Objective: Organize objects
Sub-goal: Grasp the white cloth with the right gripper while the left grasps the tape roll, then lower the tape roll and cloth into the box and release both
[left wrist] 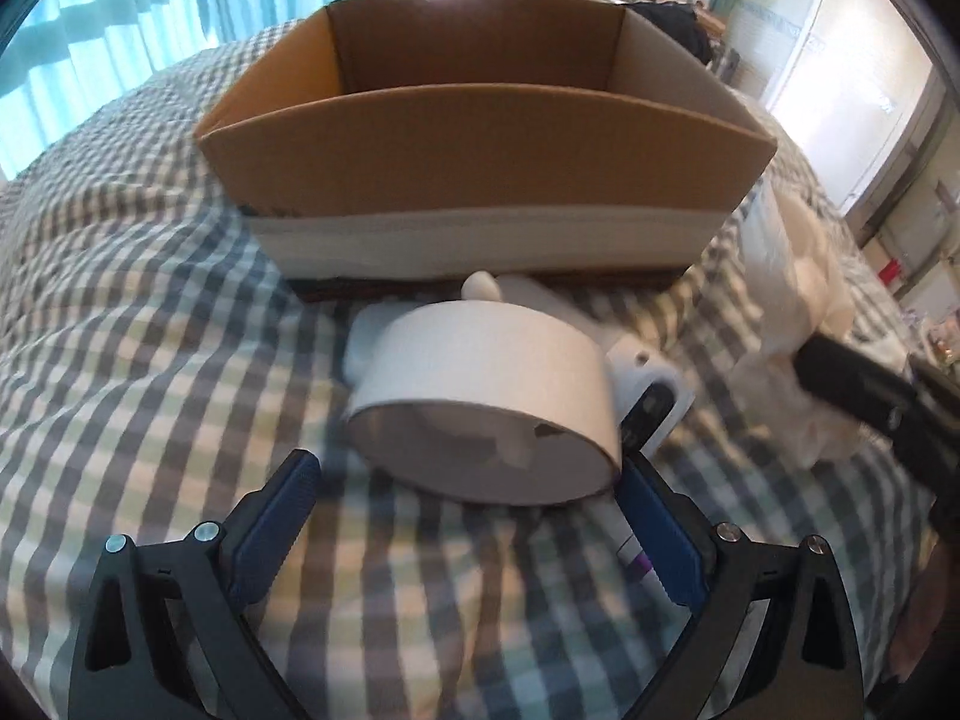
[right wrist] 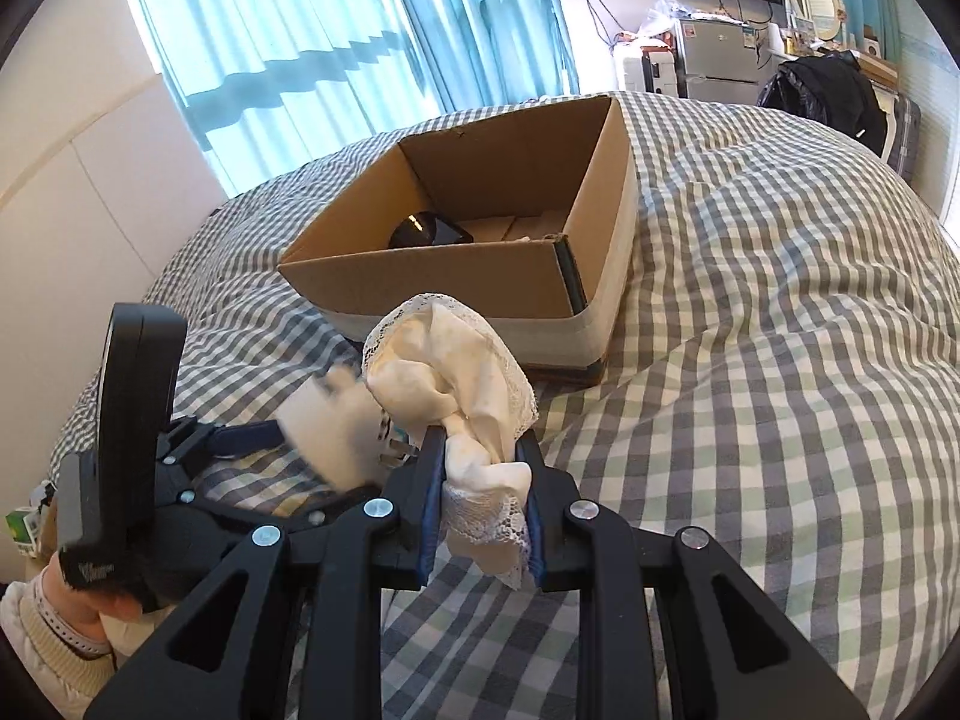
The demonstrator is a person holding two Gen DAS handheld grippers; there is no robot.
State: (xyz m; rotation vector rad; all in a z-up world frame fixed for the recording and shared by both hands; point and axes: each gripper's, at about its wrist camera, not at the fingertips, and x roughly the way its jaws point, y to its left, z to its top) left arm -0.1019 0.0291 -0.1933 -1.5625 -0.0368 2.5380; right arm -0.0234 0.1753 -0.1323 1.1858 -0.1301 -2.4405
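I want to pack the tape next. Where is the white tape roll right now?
In the left wrist view the white tape roll lies on the checked bedspread, just ahead of the open left gripper and in front of the cardboard box.

We see the cardboard box [right wrist: 480, 240] open on top, with only a black object [right wrist: 429, 231] at its near left. The white tape roll [left wrist: 486, 402] lies just before its near wall, blocking low approaches.
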